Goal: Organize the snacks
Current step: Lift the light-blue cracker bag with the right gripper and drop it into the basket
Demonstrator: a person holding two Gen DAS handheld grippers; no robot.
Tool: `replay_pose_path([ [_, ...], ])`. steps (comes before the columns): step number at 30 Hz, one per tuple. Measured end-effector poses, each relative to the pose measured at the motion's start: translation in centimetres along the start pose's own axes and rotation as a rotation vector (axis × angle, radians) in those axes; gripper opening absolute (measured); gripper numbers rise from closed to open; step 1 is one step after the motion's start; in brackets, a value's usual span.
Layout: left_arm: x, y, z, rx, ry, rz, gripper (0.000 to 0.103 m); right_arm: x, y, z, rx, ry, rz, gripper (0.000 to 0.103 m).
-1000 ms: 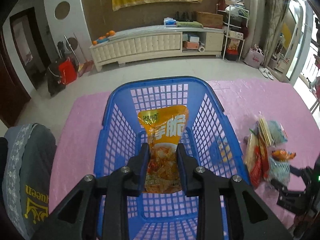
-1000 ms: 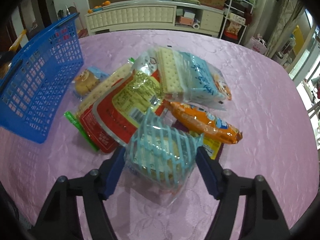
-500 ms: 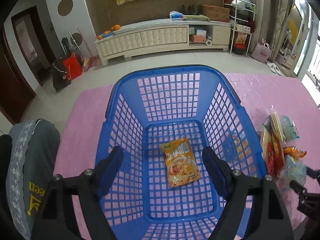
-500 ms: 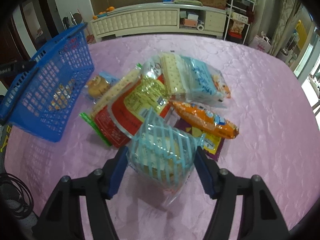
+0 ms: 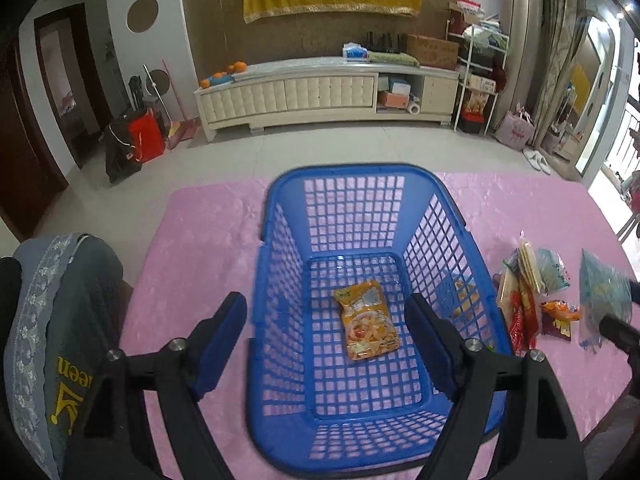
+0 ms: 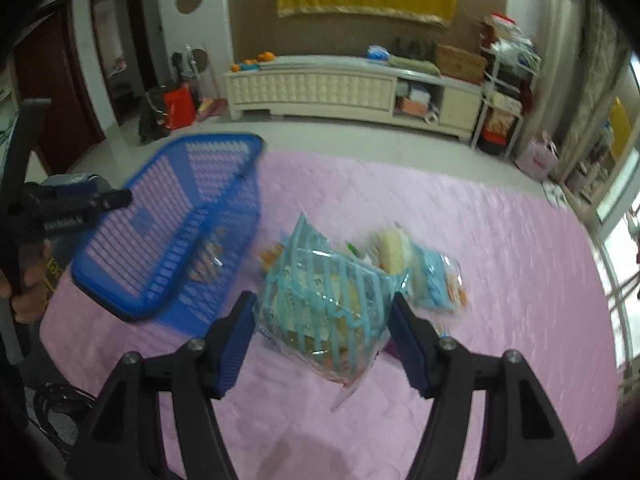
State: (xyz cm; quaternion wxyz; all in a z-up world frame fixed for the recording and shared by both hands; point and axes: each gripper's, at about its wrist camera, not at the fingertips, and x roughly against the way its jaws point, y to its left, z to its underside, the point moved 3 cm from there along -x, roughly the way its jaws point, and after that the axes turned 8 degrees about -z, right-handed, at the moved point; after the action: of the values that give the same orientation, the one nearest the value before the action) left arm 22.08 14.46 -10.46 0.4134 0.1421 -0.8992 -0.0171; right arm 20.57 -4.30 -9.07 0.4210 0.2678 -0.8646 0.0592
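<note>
snacks are split between two places: one orange packet (image 5: 370, 321) lies flat on the floor of the blue basket (image 5: 344, 176), and the rest sit in a loose pile (image 5: 534, 292) on the pink tablecloth (image 5: 200, 240), at about 3 o'clock from the basket in the left wrist view.

the left gripper (image 5: 326, 328) hovers above the basket with its jaws spread wide and nothing between them. the right gripper (image 6: 322, 330) is clenched on a clear bag with pale blue stripes (image 6: 324, 316), lifted off the cloth; the basket lies at about 10 o'clock from it in the right wrist view.

the step in hand looks like carrying this bag to the basket. to do it well, i judge the grip should stay firm but not crush the contents, the bag should clear the near rim before it drops, and it should land beside the orange packet rather than on top of it. the dangling film edge could snag on the mesh.

writing: the orange packet's print is too small to read. a grey garment (image 5: 60, 328) at 8 o'clock in the left view shows yellow letters, partly "een".
</note>
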Motion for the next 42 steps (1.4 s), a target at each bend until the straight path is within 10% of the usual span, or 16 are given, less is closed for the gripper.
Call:
replay_pose_path([
  [21, 0.9, 7.8, 0.0, 0.048, -0.027, -0.056, 0.08, -5.6, 11.0, -8.5, 0.155, 0.018, -0.161, 0.07],
  [42, -2.1, 5.9, -0.6, 0.036, 0.015, -0.015, 0.079, -11.5, 9.8, -9.3, 0.282, 0.047, 0.042, 0.087],
])
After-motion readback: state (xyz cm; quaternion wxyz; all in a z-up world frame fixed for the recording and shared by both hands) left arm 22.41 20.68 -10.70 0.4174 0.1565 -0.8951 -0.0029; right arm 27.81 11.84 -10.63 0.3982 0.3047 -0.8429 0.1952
